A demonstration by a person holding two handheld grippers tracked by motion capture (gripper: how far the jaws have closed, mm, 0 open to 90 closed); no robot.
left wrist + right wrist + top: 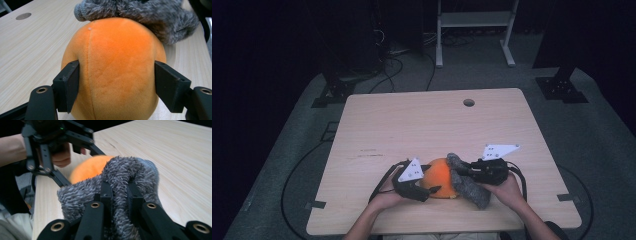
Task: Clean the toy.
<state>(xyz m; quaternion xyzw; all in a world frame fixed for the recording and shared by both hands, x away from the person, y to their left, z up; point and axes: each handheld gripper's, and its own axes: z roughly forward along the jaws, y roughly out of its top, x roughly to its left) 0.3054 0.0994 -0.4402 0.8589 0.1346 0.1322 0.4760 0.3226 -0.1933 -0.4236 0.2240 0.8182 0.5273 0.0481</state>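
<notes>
Right now the left gripper (428, 191) has its fingers (68, 83) clamped on both sides of the orange plush ball (441, 184), pinning it to the counter (412, 125) near the front edge, at about six o'clock. Over at three o'clock of the ball, the right gripper (464, 170) pinches the grey fuzzy cloth (468, 184), fingers (107, 195) squeezed tight on a fold. That cloth drapes against the ball's far side, so the steady hold looks meant to keep the ball from rolling while the cloth is worked over it.

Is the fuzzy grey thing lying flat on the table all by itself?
No, the right tongs pinch the fuzzy grey thing against the orange plush ball.
</notes>
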